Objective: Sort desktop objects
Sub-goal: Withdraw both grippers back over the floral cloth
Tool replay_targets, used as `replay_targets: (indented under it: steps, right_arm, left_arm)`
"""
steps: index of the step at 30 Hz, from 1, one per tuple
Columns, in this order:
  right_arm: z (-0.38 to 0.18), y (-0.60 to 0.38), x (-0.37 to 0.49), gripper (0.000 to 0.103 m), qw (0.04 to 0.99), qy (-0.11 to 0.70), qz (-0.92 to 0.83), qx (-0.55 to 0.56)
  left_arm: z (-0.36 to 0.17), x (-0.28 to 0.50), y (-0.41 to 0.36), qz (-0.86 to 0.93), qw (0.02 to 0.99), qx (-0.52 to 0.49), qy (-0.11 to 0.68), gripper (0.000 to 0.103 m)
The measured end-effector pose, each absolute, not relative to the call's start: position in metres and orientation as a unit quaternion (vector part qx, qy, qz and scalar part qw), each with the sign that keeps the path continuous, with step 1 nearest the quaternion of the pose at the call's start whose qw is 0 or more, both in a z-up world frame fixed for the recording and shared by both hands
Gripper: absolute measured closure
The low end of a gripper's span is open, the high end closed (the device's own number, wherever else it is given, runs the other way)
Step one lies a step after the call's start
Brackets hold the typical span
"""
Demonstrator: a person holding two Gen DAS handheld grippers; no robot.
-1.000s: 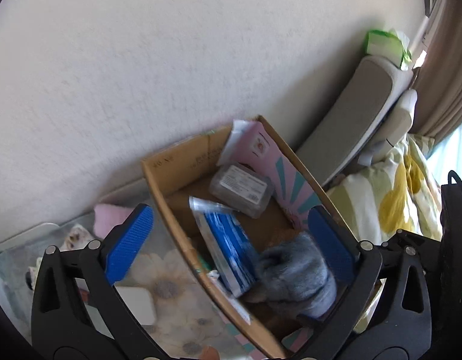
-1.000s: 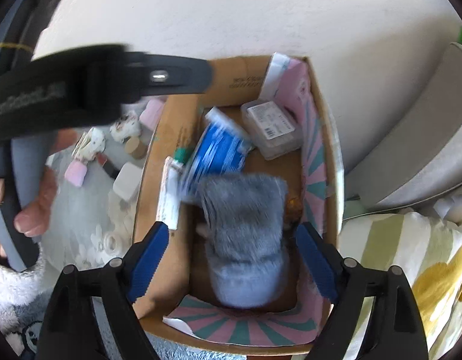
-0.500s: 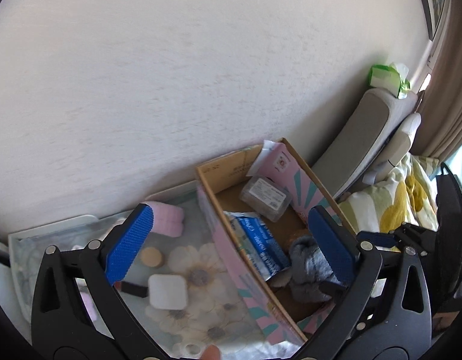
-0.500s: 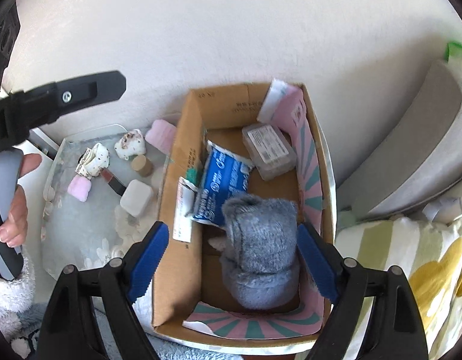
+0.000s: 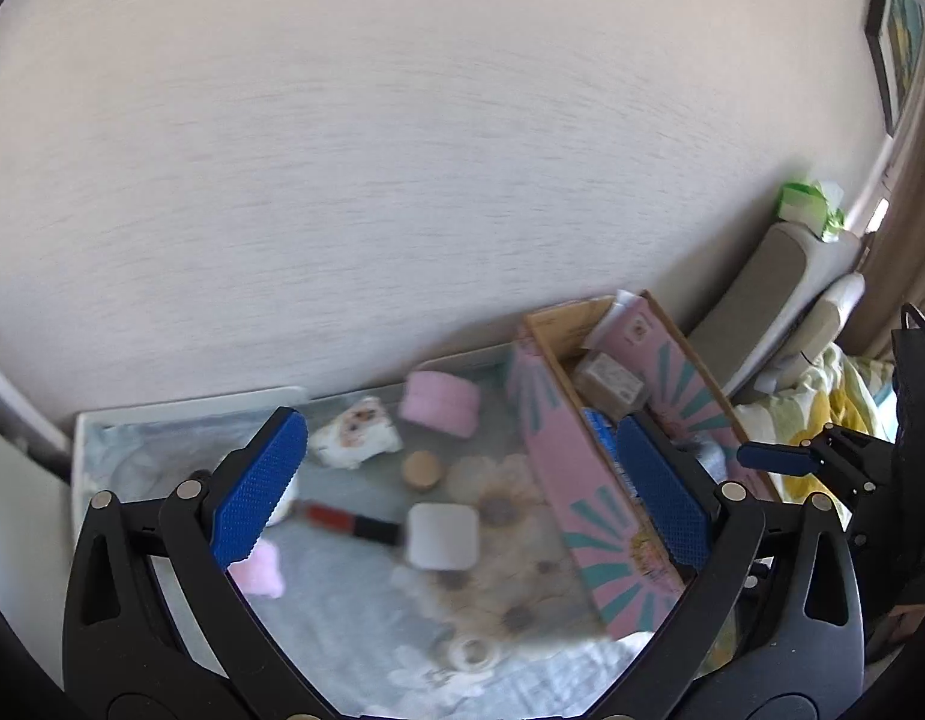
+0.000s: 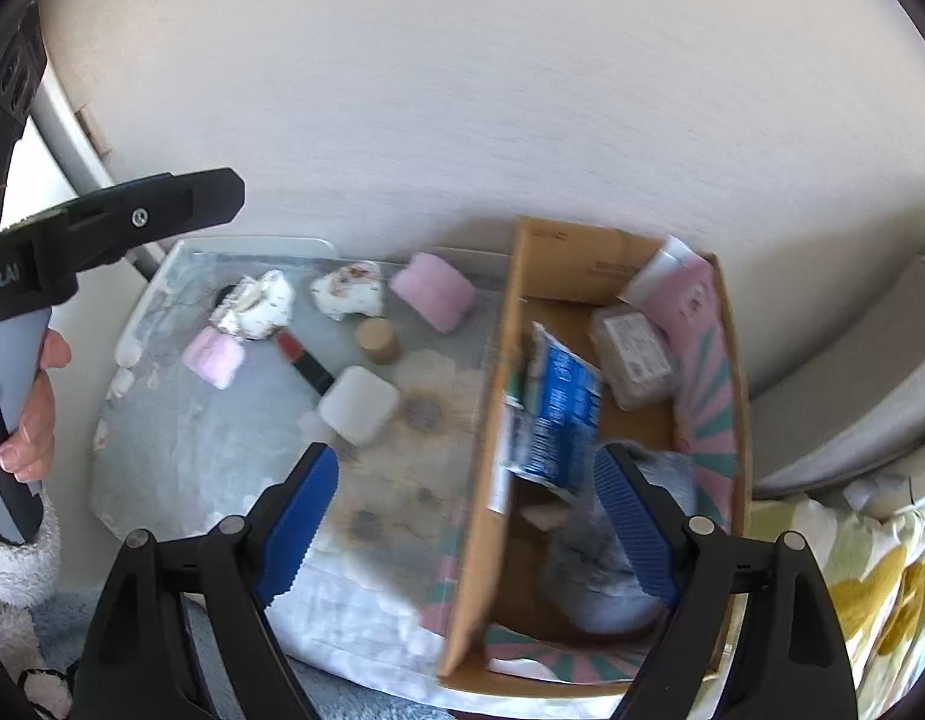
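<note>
Here both tongs, left [image 5: 462,492] and right [image 6: 468,534], are held spread and empty above the bench [image 6: 180,438]. The white square case [image 6: 358,403], lying beside the cardboard box [image 6: 492,432], is judged light, rigid and smooth, best pinched across its flat sides.

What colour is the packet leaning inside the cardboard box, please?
Blue with white print; the packet shows best in the right wrist view.
</note>
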State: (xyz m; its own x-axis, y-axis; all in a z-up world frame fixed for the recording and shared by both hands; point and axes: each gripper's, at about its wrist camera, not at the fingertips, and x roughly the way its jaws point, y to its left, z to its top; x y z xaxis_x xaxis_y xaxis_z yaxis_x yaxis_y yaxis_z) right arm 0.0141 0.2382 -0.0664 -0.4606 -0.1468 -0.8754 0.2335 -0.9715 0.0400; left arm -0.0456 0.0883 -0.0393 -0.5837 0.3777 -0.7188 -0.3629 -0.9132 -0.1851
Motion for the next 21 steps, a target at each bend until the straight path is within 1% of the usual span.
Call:
replay_targets:
  steps: [13,17,21]
  right_arm:
    - [-0.068,0.192,0.014,0.018,0.148,0.026,-0.856,0.495]
    - [-0.077,0.181,0.017,0.018,0.156,0.018,-0.851,0.501]
    - [-0.093,0.167,0.022,0.018,0.168,0.005,-0.843,0.511]
  left_arm:
    - [-0.035,-0.037,-0.020,0.907,0.128,-0.400,-0.025,0.000]
    - [-0.047,-0.039,-0.050,0.903,0.109,-0.415,-0.035,0.000]
    - [-0.072,-0.041,-0.072,0.893,0.090,-0.439,-0.039,0.000]
